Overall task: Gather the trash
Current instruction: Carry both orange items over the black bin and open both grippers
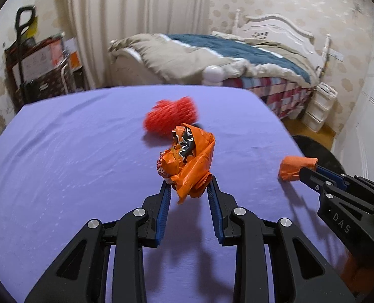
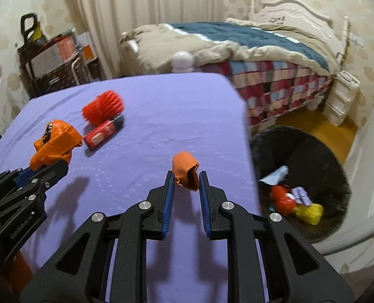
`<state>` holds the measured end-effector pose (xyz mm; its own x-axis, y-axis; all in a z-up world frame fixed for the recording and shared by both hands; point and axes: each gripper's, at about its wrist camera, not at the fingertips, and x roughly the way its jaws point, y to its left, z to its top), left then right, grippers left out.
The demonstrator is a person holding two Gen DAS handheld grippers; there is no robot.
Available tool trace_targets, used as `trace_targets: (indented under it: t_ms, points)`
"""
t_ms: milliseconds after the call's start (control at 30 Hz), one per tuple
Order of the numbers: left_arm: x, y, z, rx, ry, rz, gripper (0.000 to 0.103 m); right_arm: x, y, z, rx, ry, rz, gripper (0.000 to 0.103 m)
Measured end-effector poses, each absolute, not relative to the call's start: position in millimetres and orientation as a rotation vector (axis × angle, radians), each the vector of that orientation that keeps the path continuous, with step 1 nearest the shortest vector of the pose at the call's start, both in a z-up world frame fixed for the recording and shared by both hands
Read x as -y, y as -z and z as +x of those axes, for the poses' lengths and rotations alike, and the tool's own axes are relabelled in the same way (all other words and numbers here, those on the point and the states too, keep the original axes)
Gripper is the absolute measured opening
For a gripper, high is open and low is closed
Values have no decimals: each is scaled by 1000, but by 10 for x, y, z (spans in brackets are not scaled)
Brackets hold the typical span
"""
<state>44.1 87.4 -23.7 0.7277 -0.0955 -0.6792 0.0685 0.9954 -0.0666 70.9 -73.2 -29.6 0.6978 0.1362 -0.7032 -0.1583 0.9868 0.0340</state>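
I have the left hand-held gripper (image 1: 189,185) clamped on a crumpled orange wrapper (image 1: 187,159) and the right hand-held gripper (image 2: 186,178) clamped on a small orange scrap (image 2: 185,170), both held above the desk (image 2: 149,136). The black bin (image 2: 313,151) beside the desk already holds several pieces. A red spiky ball (image 2: 102,107) and a red tube (image 2: 102,133) still lie on the desk, so I judge collection about half done.

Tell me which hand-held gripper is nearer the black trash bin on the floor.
Right. The right hand-held gripper is close to the table edge beside the black trash bin; the left hand-held gripper is farther across the table.
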Motion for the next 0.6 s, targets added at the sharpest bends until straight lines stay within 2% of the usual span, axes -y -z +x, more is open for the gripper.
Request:
trace_targets:
  t_ms: [167, 300, 600]
  points:
    - [-511, 175, 443, -729, 140, 9, 30, 1129, 203, 621, -747, -86, 0, 19]
    - [-202, 162, 479, -723, 181, 44, 30, 1408, 184, 601, -732, -36, 23, 14]
    - [371, 318, 679, -739, 218, 125, 31, 1984, 405, 781, -765, 40, 105, 8]
